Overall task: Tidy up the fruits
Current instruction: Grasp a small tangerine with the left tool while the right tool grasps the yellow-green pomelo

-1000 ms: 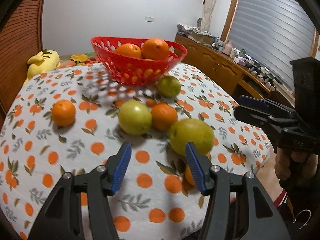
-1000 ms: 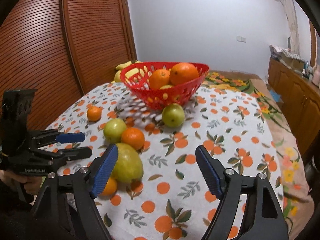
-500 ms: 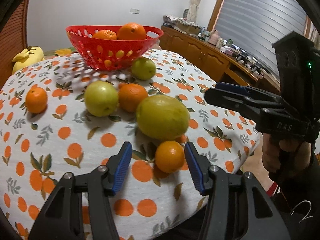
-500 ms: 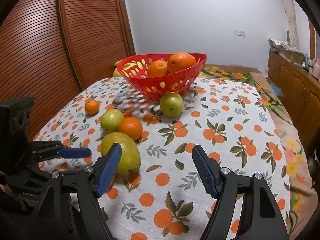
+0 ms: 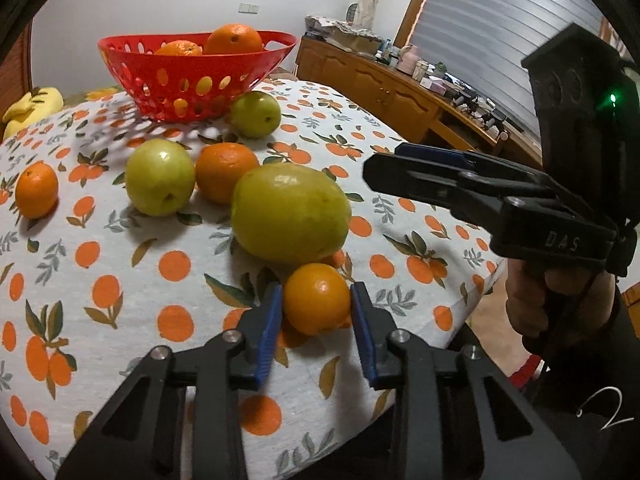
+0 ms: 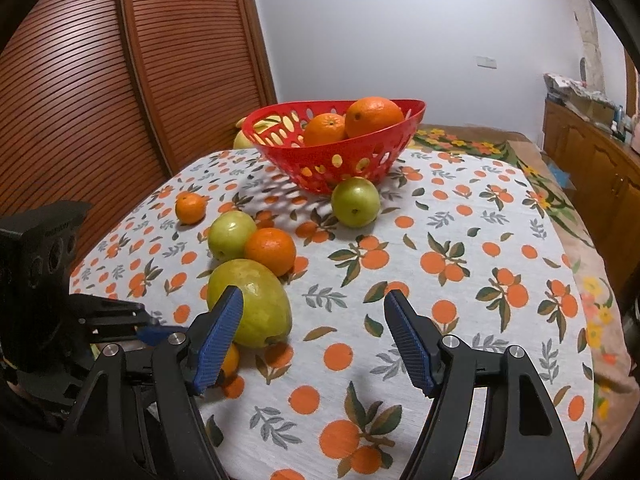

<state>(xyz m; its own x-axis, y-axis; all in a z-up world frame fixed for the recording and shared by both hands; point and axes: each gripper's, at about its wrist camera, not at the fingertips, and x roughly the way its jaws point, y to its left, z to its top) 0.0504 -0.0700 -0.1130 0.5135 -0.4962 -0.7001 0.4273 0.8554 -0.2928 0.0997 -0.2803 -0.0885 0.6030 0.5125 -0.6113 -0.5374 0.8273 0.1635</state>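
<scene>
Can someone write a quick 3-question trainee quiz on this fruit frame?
1. True or false: the left gripper has its fingers on either side of the small orange.
2. How many oranges show in the red basket? A) none B) two C) five
3. Fill in: the right gripper is ____ and holds nothing.

Key: 1 true; 2 B; 3 open
</scene>
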